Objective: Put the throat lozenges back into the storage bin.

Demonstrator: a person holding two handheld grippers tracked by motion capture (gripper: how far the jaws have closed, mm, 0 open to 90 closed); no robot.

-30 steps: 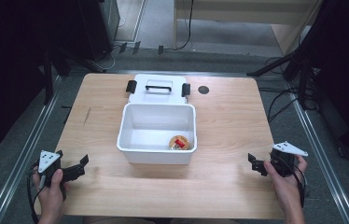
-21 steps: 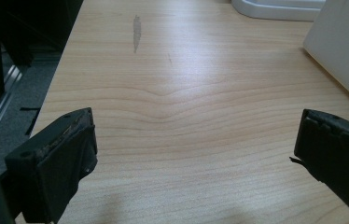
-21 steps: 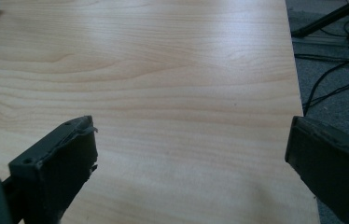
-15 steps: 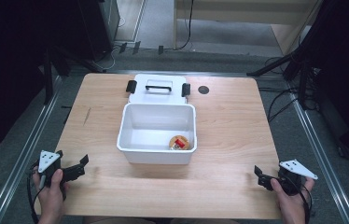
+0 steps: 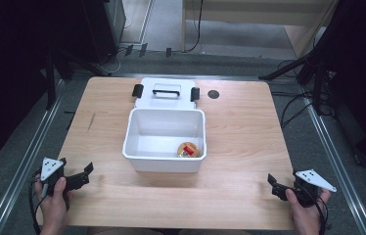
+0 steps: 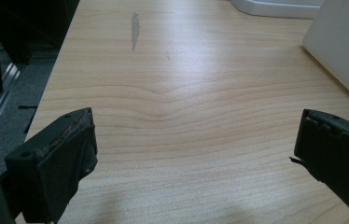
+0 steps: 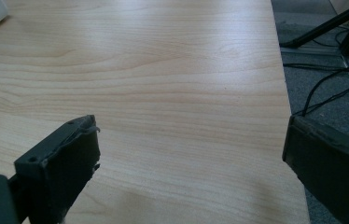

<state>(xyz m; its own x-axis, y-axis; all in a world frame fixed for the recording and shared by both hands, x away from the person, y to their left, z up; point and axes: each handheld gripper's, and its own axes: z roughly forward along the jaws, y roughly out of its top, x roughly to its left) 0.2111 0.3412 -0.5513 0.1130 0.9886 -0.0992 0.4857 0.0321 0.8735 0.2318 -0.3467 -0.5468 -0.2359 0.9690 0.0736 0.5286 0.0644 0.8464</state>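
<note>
White bin (image 5: 144, 147) sits square, long axis across table (image 5: 249, 137).

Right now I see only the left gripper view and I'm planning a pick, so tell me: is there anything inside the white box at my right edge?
Observer: Yes. The white box is open, and a small round red-and-yellow item lies in its near right corner.
Operator: Where is its lid?
Observer: The lid lies flat on the table just behind the box, handle up.
Operator: And the other hand-held gripper?
Observer: The right hand-held gripper sits at the table's near right corner, jaws open, holding nothing.
</note>
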